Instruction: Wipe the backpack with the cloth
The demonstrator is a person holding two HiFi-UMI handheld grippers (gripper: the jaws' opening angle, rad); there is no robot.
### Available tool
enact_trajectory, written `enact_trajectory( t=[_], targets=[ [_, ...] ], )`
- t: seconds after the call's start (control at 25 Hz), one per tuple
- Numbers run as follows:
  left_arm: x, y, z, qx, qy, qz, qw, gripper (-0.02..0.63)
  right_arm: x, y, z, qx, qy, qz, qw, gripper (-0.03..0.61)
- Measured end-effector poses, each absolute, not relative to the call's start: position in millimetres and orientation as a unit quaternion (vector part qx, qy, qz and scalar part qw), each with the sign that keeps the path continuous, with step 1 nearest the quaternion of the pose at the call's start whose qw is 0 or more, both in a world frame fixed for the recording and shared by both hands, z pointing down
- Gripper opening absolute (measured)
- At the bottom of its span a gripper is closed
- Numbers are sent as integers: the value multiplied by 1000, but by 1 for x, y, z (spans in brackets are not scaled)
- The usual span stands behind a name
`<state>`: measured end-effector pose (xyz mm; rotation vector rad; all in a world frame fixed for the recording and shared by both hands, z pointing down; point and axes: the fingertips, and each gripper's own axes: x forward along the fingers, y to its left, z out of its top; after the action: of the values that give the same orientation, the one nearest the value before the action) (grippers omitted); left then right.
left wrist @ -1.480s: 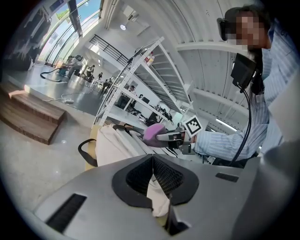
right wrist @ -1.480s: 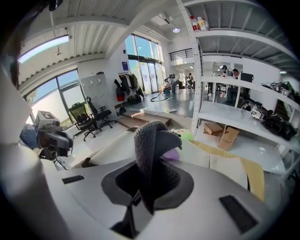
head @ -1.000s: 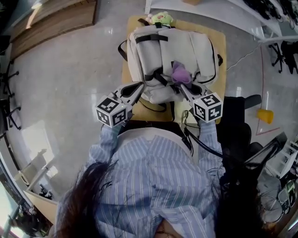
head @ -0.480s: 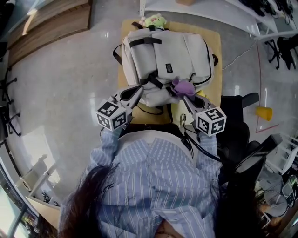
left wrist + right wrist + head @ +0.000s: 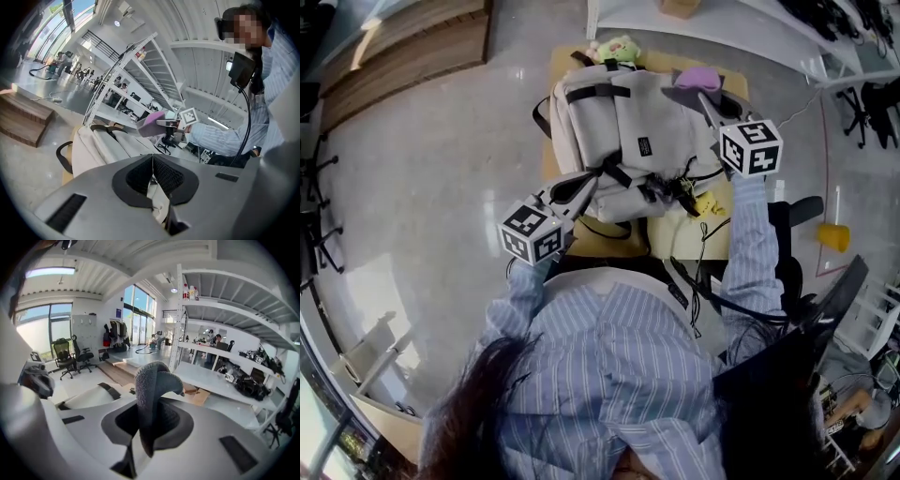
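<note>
While the striped sleeve (image 5: 520, 281) reaches in from the near left, the left gripper (image 5: 578, 180) has its jaws closed on a pale fold at the near left corner of the backpack (image 5: 628, 122). That grey backpack lies flat on the wooden bench (image 5: 736, 89), black straps up, filling most of it. Just beside its near right edge sits a small yellow toy (image 5: 705, 202). Farther off, the right gripper (image 5: 694, 92) is over the far right corner of the backpack, jaws clamped on the purple cloth (image 5: 698, 75), which sticks up past their tips. At the far edge, touching the backpack, lies a green plush toy (image 5: 614, 47)
</note>
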<state>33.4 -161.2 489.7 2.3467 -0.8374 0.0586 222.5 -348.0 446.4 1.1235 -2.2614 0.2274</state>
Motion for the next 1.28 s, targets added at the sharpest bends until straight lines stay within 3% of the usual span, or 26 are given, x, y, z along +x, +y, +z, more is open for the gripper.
enact_trajectory(
  t=[0.2,0.4,0.88,1.28],
  targets=[
    [41,-161,484,894,-315,14,319,6,221,-420,483,439,-833,91,323,41],
    [41,-158,487,894,-313,17,322,6,219,-423,525,429,-817,111,370,41],
    [43,-154,493,897,-300,29,325,6,214,-301,524,399,-841,147,335,41],
    [66,-147,493,907,-264,37,327,6,225,-172,540,393,-825,207,348,41]
  ],
)
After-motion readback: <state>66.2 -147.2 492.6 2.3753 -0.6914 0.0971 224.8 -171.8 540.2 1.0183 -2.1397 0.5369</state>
